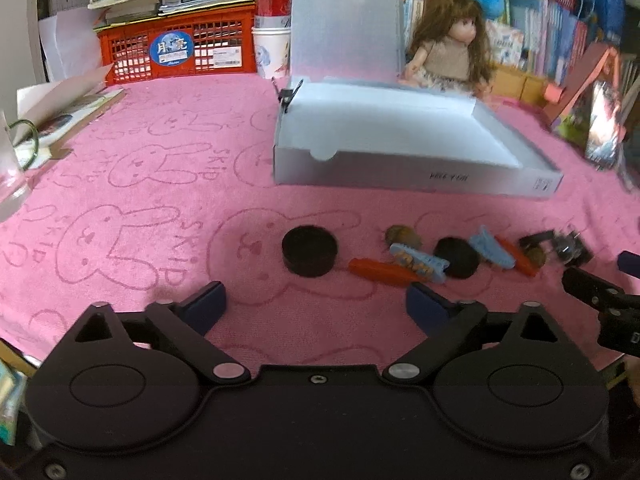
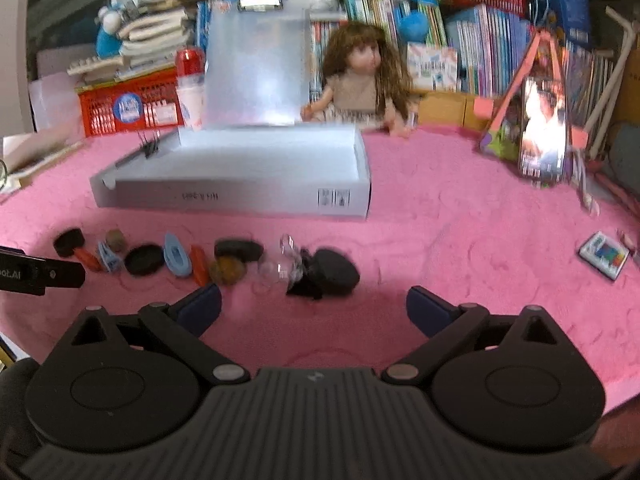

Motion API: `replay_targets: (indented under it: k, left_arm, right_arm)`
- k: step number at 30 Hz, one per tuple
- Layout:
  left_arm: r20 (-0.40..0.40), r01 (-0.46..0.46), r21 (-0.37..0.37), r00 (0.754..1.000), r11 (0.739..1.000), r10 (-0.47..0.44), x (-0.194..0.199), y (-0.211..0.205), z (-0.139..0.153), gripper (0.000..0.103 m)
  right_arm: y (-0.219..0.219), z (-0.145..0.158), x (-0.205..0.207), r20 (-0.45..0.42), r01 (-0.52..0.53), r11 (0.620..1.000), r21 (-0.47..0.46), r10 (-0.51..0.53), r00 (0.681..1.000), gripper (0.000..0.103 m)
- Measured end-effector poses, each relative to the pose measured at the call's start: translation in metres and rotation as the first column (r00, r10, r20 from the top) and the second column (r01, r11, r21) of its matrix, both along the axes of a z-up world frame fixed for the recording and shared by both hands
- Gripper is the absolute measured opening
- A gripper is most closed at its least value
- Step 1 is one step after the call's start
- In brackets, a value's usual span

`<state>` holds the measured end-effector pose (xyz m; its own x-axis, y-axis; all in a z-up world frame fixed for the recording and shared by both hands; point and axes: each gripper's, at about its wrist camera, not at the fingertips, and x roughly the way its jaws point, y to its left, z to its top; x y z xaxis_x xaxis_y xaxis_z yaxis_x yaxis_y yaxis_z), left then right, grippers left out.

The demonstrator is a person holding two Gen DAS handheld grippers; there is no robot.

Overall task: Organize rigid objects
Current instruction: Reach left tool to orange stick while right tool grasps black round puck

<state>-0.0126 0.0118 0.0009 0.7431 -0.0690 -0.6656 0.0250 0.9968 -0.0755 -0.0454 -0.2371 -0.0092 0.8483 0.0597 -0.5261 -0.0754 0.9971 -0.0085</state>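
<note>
Small rigid objects lie in a loose row on the pink towel (image 1: 160, 152) covering the table, just in front of the open grey box (image 1: 400, 168), whose lid stands upright at the back. At the row's left end sits a black round puck (image 1: 310, 251), a little apart from the rest. Next come an orange stick (image 1: 380, 271), a blue hair clip (image 1: 420, 264) lying partly over it, a flat black disc (image 1: 458, 258), a second blue clip (image 1: 492, 250) and more bits trailing off to the right. In the right wrist view a clear plastic piece (image 2: 280, 266) and a dark lump (image 2: 334, 272) close the row.

I'd say the box is propped open and set close behind the row so each piece can be lifted straight over its low front wall. It looks empty so far, so the sorting seems barely begun.

The left claw (image 1: 316, 300) hangs above the towel with its jaws spread wide and nothing between them, lined up roughly with the puck. The right claw (image 2: 314, 304) is likewise wide apart and empty, pointed at the dark lump. Each seems placed to work its own end of the row, which would keep the two from crossing.
</note>
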Motion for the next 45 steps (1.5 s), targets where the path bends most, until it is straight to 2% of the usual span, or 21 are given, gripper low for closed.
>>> replay_targets:
  k: [3, 5, 8, 11, 13, 17, 23, 26, 30, 33, 38, 45]
  left_arm:
    - [0.013, 0.015, -0.051, 1.0, 0.999, -0.015, -0.001, 0.005, 0.005, 0.078]
    - [0.026, 0.023, -0.064, 0.999, 0.998, -0.022, -0.002, 0.007, 0.008, 0.063]
    - [0.041, 0.056, -0.068, 0.998, 0.996, -0.054, -0.006, 0.005, 0.012, 0.046]
    - [0.05, 0.111, -0.081, 0.993, 0.991, -0.107, -0.011, 0.001, 0.013, 0.043]
    - [0.058, 0.144, -0.091, 0.989, 0.985, -0.139, -0.012, -0.003, 0.013, 0.041]
    - [0.084, 0.191, -0.074, 0.979, 0.979, -0.185, -0.013, -0.015, 0.012, 0.042]
    - [0.127, 0.202, 0.0, 0.971, 0.979, -0.2, -0.012, -0.025, 0.006, 0.043]
    - [0.124, 0.205, 0.008, 0.971, 0.979, -0.205, -0.01, -0.025, 0.002, 0.043]
    - [0.129, 0.197, 0.008, 0.972, 0.98, -0.196, -0.007, -0.024, -0.004, 0.044]
    - [0.119, 0.205, -0.004, 0.972, 0.979, -0.203, -0.004, -0.024, -0.009, 0.044]
    - [0.136, 0.22, 0.037, 0.965, 0.975, -0.223, -0.008, -0.025, -0.01, 0.044]
    - [0.117, 0.214, 0.007, 0.97, 0.977, -0.214, -0.02, -0.011, -0.008, 0.044]
  right_arm:
    - [-0.002, 0.007, 0.002, 0.032, -0.002, 1.0, -0.02, 0.003, 0.999, 0.094]
    - [-0.007, 0.01, 0.005, 0.032, 0.007, 1.0, -0.001, -0.007, 0.999, 0.089]
    - [-0.016, 0.011, 0.007, 0.029, 0.036, 0.999, 0.032, -0.037, 0.999, 0.08]
    - [-0.023, 0.011, 0.01, 0.022, 0.057, 0.998, 0.037, -0.058, 0.998, 0.071]
    - [-0.027, 0.009, 0.012, 0.005, 0.058, 0.997, 0.055, -0.058, 0.998, 0.064]
    - [-0.03, 0.004, 0.018, -0.023, 0.045, 0.996, 0.076, -0.043, 0.999, 0.056]
    - [-0.026, -0.003, 0.026, -0.033, 0.018, 0.997, 0.079, -0.015, 0.999, 0.049]
    - [-0.026, -0.005, 0.03, -0.038, 0.011, 0.996, 0.085, -0.008, 0.999, 0.046]
    - [-0.026, -0.006, 0.033, -0.043, 0.013, 0.995, 0.098, -0.009, 0.999, 0.037]
    - [-0.023, -0.005, 0.032, -0.038, 0.008, 0.996, 0.088, -0.005, 0.999, 0.037]
    - [-0.022, -0.004, 0.028, -0.028, 0.006, 0.997, 0.077, -0.004, 1.0, 0.037]
    - [-0.021, -0.002, 0.024, -0.012, 0.013, 0.998, 0.054, -0.012, 1.0, 0.037]
